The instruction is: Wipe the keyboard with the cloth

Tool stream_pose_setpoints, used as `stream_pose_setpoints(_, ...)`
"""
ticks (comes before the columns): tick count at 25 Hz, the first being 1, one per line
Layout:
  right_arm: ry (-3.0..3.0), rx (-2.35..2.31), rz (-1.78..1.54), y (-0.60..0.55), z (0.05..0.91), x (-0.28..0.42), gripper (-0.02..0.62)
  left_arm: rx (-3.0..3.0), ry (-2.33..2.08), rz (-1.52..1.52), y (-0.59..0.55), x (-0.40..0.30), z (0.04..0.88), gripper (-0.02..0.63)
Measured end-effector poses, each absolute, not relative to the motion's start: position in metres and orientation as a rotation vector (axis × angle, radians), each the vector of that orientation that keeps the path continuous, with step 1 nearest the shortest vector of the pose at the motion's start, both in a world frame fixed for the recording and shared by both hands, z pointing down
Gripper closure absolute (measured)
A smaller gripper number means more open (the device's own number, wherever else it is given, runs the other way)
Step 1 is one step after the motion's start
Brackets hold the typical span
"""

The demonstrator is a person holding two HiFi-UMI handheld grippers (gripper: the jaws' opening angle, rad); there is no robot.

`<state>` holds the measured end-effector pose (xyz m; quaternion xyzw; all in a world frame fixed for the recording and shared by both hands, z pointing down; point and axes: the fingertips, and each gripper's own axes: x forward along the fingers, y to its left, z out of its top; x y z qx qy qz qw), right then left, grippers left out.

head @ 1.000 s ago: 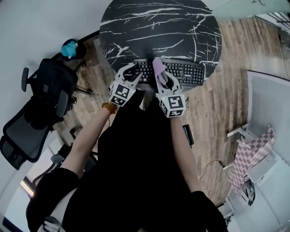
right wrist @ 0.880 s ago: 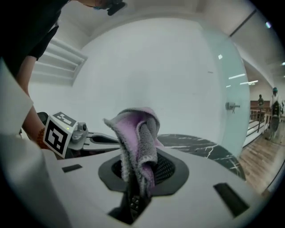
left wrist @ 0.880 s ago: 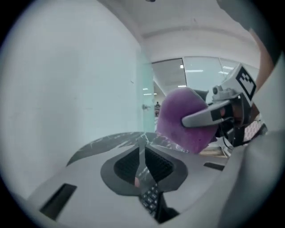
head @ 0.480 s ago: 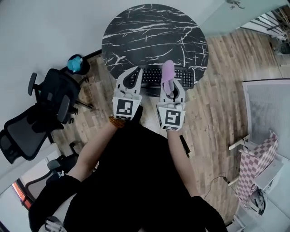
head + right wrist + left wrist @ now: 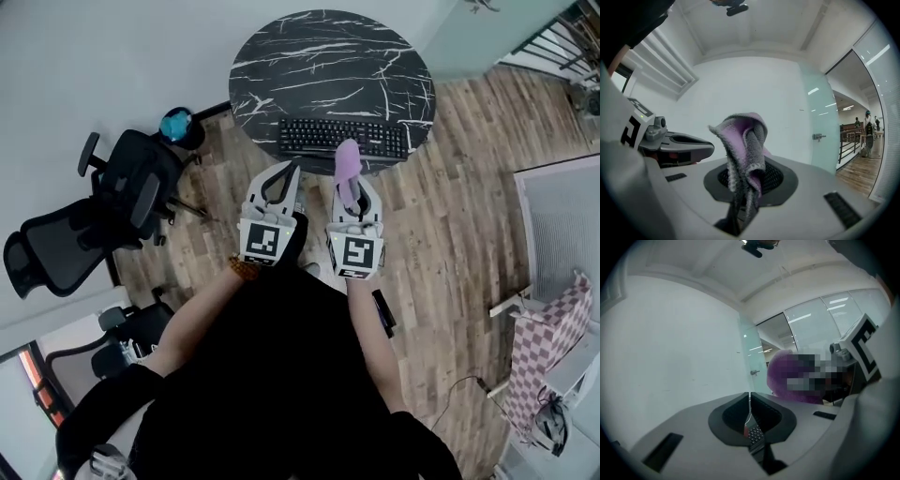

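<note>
The black keyboard (image 5: 342, 138) lies on the near edge of the round black marble table (image 5: 328, 56). Both grippers hang in the air over the wooden floor, short of the table and pointing level. My right gripper (image 5: 349, 187) is shut on the pink-purple cloth (image 5: 348, 161), which sticks up folded out of the jaws (image 5: 746, 145). My left gripper (image 5: 293, 170) is shut with nothing in it; its tips meet (image 5: 749, 397). In the left gripper view the cloth (image 5: 780, 371) shows to the right, partly under a mosaic patch.
Black office chairs (image 5: 131, 192) stand at the left, with a blue object (image 5: 175, 124) beside the table. A white unit (image 5: 562, 225) and a checked cloth (image 5: 548, 328) are at the right. White wall and a glass door (image 5: 820, 136) lie ahead.
Both grippers rose and drew back from the keyboard toward the person. The left jaws went from open to shut, empty. The right gripper kept the cloth.
</note>
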<state>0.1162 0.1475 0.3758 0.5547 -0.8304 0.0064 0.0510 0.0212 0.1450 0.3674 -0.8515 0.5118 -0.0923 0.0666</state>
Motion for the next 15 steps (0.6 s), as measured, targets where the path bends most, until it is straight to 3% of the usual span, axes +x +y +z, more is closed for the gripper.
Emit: stream_pose_setpoints(15, -2.466, 1.835, 0.053, 0.276, 0.388, 0.166, 0.528, -2.653, 1.356, -0.231, 0.271, 0.063, 0.384, 0.584)
